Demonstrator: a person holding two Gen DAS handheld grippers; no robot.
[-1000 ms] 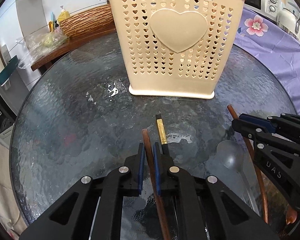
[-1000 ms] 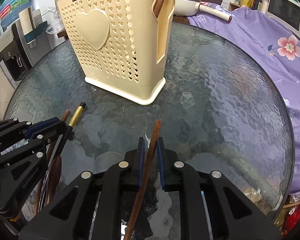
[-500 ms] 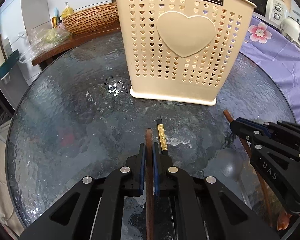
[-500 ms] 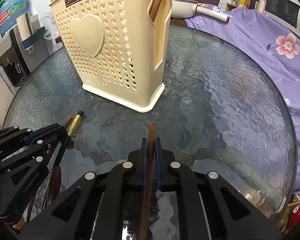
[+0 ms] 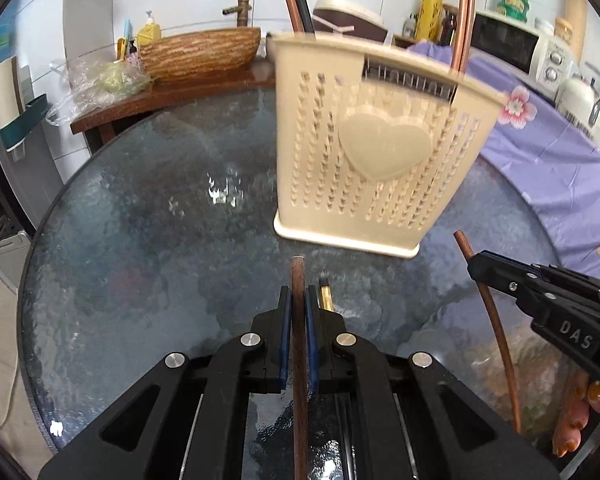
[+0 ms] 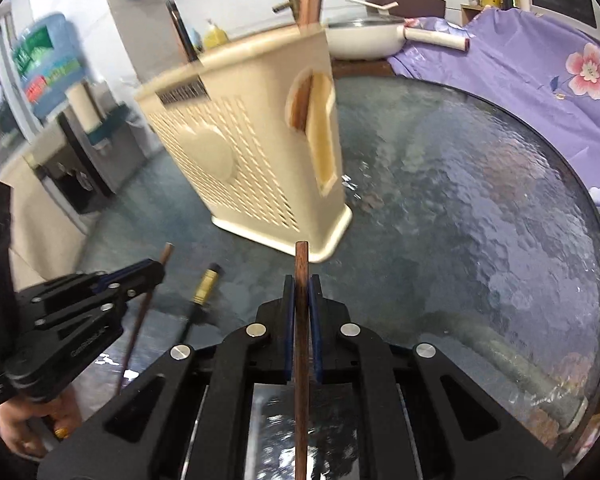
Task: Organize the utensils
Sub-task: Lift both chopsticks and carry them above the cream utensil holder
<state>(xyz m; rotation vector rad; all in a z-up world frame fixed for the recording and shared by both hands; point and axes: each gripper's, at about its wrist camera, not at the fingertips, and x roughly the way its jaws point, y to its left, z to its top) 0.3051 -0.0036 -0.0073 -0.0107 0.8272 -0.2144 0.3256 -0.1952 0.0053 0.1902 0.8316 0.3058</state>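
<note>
A cream perforated utensil holder [image 5: 380,148] with a heart on its front stands on the round glass table [image 5: 140,240]; it also shows in the right wrist view [image 6: 252,152]. Several wooden handles stick out of its top. My left gripper [image 5: 299,300] is shut on a brown wooden stick [image 5: 298,280], lifted off the glass. My right gripper [image 6: 302,292] is shut on another brown wooden stick [image 6: 302,264], also lifted. A black utensil with a gold band [image 6: 204,288] lies on the glass between the grippers.
A purple flowered cloth [image 5: 548,152] covers the right side. A wooden basin [image 5: 200,54] and a plastic bag stand behind the table at left. A white pan [image 6: 364,38] and a microwave [image 5: 516,46] stand at the back.
Both grippers have closed on their sticks and risen from the glass, tilting up so the holder's top and the back wall come into view. The gold-banded utensil stays on the table.
</note>
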